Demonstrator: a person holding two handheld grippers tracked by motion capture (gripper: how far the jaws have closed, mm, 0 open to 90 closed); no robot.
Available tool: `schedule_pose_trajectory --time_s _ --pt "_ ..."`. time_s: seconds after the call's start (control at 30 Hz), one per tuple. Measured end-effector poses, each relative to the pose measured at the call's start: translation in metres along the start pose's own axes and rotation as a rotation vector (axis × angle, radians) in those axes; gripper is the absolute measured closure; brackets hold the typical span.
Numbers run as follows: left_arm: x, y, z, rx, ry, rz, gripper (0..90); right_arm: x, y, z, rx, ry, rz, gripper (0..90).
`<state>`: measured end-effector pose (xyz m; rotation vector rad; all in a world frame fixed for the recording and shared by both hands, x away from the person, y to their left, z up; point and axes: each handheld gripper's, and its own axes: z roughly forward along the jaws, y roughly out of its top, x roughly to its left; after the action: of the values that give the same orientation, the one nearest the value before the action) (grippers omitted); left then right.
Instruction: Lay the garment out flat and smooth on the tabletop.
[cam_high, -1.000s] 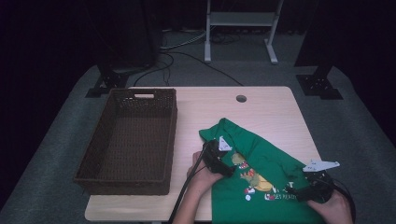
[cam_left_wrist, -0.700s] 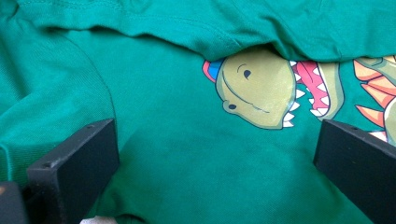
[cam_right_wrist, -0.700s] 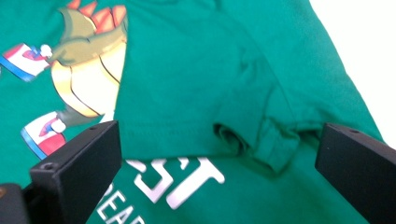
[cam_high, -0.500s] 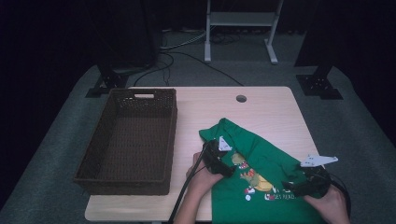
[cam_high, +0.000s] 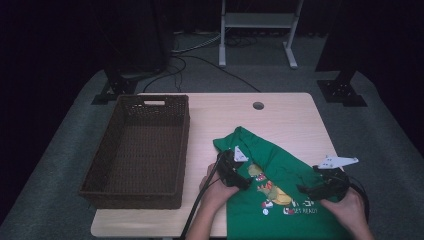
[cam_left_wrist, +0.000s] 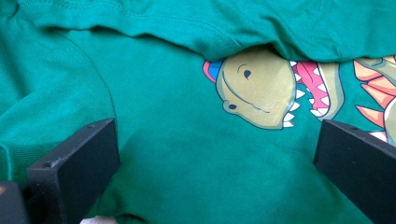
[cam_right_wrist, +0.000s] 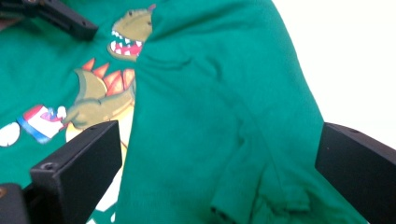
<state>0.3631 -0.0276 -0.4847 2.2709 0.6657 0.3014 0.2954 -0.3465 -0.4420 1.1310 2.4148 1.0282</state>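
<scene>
Green tee (cam_high: 280, 195) with a dino print (cam_left_wrist: 261, 88) lies on the near right part of the table (cam_high: 280, 115), partly folded: one flap is already turned over the chest, covering the top of the print, and a sleeve (cam_right_wrist: 261, 196) lies bunched on the right side. Folding looks early to midway; more folds are left, and the wicker basket (cam_high: 135, 150) at left holds nothing yet, so stowing is probably the last step. Long axis of the tee runs from the far left corner toward the near right edge, hem end off the near table edge. Left gripper (cam_high: 235, 172) sits over the tee's middle, jaws wide apart, holding nothing. Right gripper (cam_high: 322, 185) hovers by the sleeve, jaws wide too, nothing pinched
</scene>
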Motion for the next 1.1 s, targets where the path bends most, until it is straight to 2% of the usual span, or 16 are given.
schedule_pose_trajectory --time_s 0.13,0.27,0.73,0.83,1.1 --pt "0.0 0.0 0.0 0.0 0.001 0.001 0.0 -0.001 0.007 0.003 -0.008 0.013 0.001 0.4" --pt "0.0 0.0 0.0 0.0 0.001 0.0 0.0 -0.001 0.011 0.007 -0.013 0.026 0.007 4.5" --pt "0.0 0.0 0.0 0.0 0.001 0.0 0.0 0.003 0.035 0.02 -0.013 0.057 -0.044 14.8" --pt "0.0 0.0 0.0 0.0 0.001 0.0 0.0 0.004 0.039 0.024 -0.012 0.066 -0.059 22.0" --pt "0.0 0.0 0.0 -0.001 0.001 0.0 0.0 0.007 0.048 0.035 0.01 0.085 -0.081 29.6"
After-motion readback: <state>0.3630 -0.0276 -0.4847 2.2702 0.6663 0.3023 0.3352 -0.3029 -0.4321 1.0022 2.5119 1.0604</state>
